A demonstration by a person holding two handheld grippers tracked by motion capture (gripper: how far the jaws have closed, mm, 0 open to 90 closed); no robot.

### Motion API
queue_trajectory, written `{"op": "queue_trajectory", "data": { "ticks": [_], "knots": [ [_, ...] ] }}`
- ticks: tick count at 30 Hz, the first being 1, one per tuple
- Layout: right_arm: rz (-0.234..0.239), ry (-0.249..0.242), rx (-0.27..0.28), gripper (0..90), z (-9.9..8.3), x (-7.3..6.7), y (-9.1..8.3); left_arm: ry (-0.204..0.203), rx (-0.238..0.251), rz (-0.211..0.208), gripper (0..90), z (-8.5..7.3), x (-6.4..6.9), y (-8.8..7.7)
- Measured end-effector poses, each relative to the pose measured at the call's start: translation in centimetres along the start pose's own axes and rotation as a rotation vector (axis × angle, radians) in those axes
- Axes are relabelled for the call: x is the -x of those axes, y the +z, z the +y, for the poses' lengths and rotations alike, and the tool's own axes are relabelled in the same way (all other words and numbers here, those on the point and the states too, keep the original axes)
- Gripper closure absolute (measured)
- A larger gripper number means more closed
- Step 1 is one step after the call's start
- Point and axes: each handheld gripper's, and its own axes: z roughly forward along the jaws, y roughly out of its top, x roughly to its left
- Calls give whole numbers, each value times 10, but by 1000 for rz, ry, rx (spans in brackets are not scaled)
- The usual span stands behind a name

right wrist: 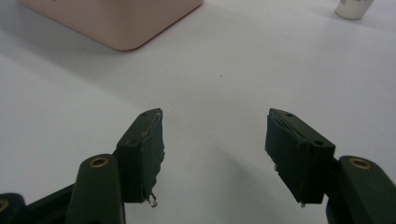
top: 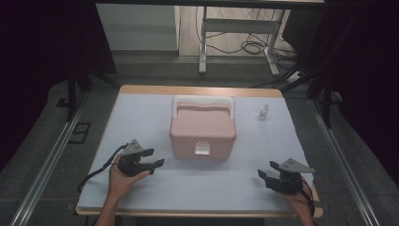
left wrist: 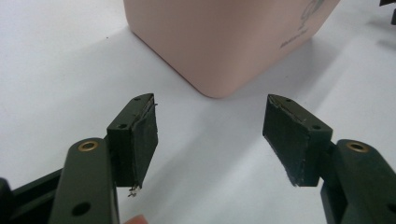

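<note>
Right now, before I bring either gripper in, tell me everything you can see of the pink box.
The pink box is a squarish case with rounded corners, plastic by the look of it, matte and pale pink. A white carry handle lies folded toward its far edge, and a pale latch sits at the middle of the near face; the lid looks shut. A small dark print marks one side. It stands upright, flat on the white table cover, about mid-table. Nothing touches it; both grippers stand apart from it.

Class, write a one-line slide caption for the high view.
Closed pink box and small white bottle on the table, open tongs resting either side.
</note>
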Motion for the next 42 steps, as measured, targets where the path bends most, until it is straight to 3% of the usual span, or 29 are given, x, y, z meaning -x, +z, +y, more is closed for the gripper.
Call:
{"op": "queue_trajectory", "data": {
  "ticks": [10,16,21,27,32,42],
  "knots": [
    [-4,42,-31,376,5,2,0,-1,3,1,356,1,2,-3],
    [4,75,-70,375,19,5,1,11,-2,-9,356,5,5,-2],
    [-10,55,-113,367,31,7,2,21,-5,-17,357,8,8,0],
    [-28,25,-115,361,51,12,-8,24,-14,-28,357,7,9,3],
    [-22,37,-127,382,62,16,-13,22,-14,-31,357,7,9,3],
    [-23,42,-187,391,77,20,-5,21,-25,-35,359,6,11,7]
  ]
}}
